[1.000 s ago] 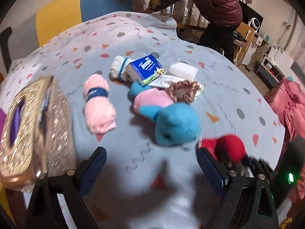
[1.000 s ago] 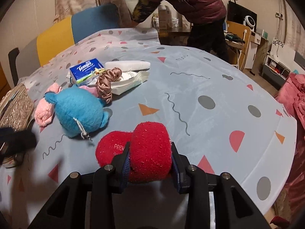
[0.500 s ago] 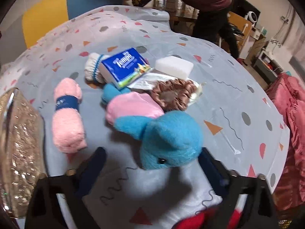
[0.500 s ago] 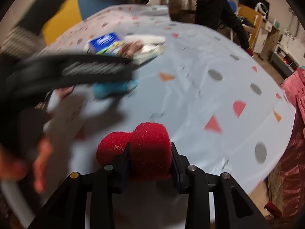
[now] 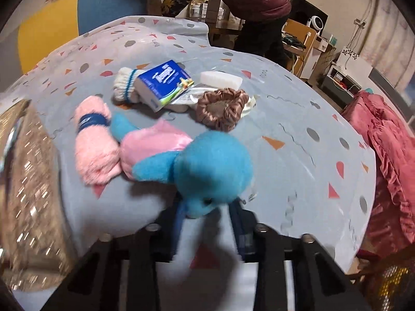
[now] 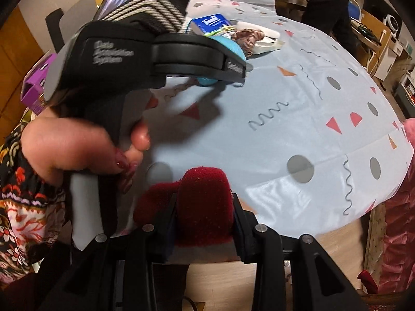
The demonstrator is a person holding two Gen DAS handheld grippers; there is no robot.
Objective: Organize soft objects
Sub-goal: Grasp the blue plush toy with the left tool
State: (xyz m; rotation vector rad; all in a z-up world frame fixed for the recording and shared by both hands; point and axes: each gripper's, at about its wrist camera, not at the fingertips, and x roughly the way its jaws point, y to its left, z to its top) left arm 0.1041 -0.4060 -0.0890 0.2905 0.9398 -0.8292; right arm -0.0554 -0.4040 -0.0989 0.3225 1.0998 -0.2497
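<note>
A blue plush elephant with a pink ear lies mid-table on the patterned cloth. My left gripper is closing, with its pads against the toy's snout on both sides. Seen from the right wrist, a hand holds that gripper over the blue toy. My right gripper is shut on a rolled red fuzzy sock, held above the table's near edge. A pink rolled sock lies left of the toy.
Behind the toy lie a brown scrunchie, a blue tissue pack, a white striped sock and a white sponge. A glittery gold basket stands at the left. A person in a maroon jacket bends beyond the table.
The left gripper came down onto the blue toy and its wide jaws narrowed around the snout. The right gripper swung aside with the red sock; the left hand now fills its view.
</note>
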